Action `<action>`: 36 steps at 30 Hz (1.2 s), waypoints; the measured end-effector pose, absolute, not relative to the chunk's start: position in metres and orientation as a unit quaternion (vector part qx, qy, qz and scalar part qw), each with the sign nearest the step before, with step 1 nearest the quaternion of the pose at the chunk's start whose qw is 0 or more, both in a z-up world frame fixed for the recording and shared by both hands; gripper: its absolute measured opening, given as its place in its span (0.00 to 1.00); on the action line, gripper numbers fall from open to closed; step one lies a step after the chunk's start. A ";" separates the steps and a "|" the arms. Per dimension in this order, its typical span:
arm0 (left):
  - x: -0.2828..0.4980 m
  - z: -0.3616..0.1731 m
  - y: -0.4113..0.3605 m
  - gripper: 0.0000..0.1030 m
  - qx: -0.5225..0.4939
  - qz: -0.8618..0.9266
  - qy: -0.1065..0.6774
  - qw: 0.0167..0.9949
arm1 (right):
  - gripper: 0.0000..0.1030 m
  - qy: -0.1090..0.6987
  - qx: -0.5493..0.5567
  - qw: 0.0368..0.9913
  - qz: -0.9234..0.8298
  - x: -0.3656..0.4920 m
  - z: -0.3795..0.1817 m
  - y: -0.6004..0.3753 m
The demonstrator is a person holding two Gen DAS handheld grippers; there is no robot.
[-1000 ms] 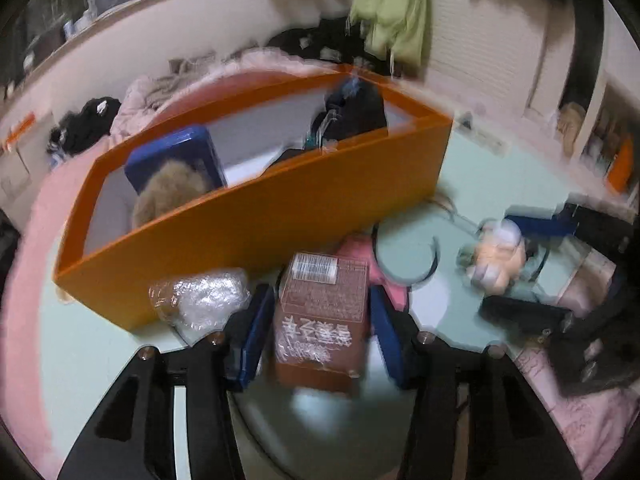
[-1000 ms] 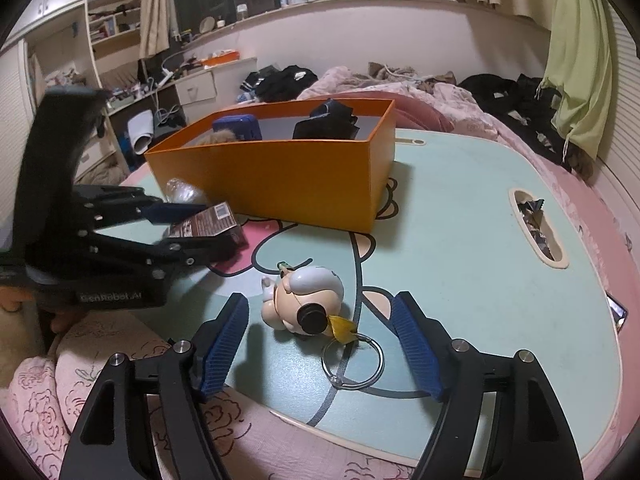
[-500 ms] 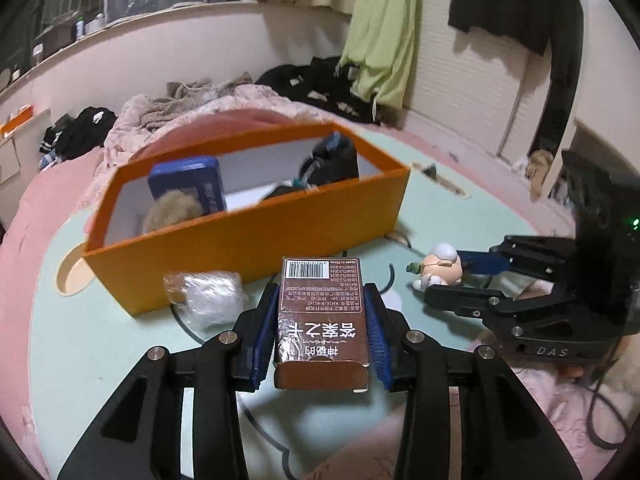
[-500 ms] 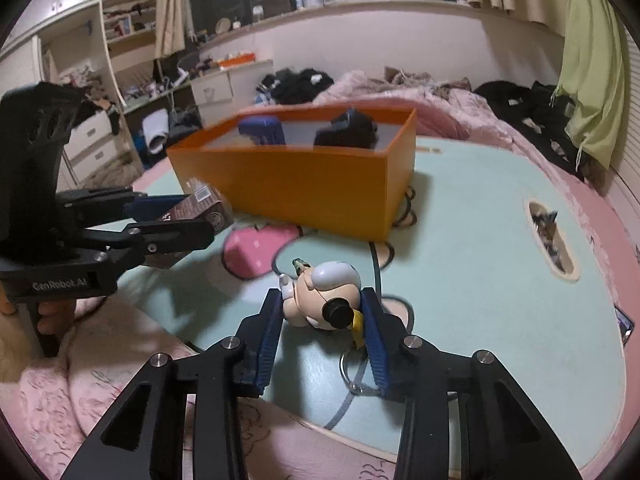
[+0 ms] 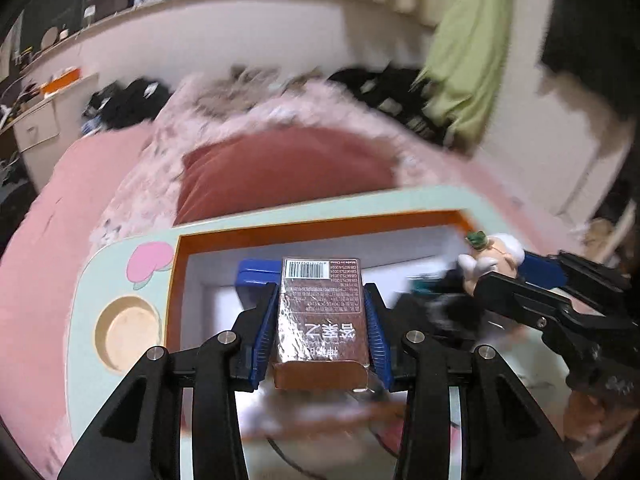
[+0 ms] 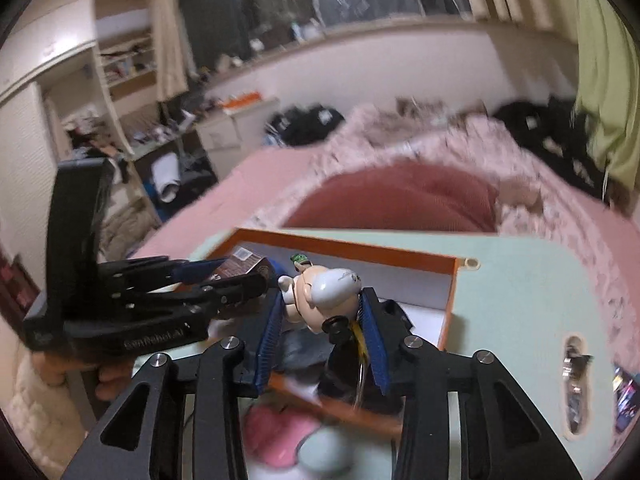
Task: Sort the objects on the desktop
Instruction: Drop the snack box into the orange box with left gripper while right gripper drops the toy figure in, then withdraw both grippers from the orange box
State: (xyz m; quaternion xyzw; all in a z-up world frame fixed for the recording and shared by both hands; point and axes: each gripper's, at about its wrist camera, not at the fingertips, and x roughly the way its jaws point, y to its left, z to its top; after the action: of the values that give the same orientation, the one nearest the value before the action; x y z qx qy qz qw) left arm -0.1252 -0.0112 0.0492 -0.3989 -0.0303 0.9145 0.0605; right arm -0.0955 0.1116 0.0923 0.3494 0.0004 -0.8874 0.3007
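**Transfer step: both items over the box**

The left gripper (image 5: pixel 322 322) clamps the brown carton (image 5: pixel 322 316); the right gripper (image 6: pixel 322 326) clamps the figurine keychain (image 6: pixel 324 294). Both hang above the orange box (image 5: pixel 320 227) on the bench (image 6: pixel 520 280). Next: lower each item inside, then release.

Motion blurs the orange box's (image 5: pixel 320 228) dark contents.
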 end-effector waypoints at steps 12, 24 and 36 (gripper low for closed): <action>-0.062 0.069 -0.031 0.81 -0.300 0.952 -0.054 0.040 | 0.84 0.011 0.255 0.301 -0.919 -0.040 0.110 0.136; -0.006 0.001 -0.011 0.81 -0.415 0.909 0.011 0.029 | 0.84 0.105 0.381 0.260 -0.881 -0.014 0.041 0.132; -0.005 -0.008 -0.022 1.00 -0.431 0.902 -0.017 0.010 | 0.99 0.122 0.407 0.240 -0.873 -0.021 0.015 0.136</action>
State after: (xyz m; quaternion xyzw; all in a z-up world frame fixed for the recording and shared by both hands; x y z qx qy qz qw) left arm -0.0047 -0.0222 -0.0078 -0.4312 -0.0169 0.9020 0.0105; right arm -0.0209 0.1364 0.0147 0.4071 0.1222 -0.8727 0.2403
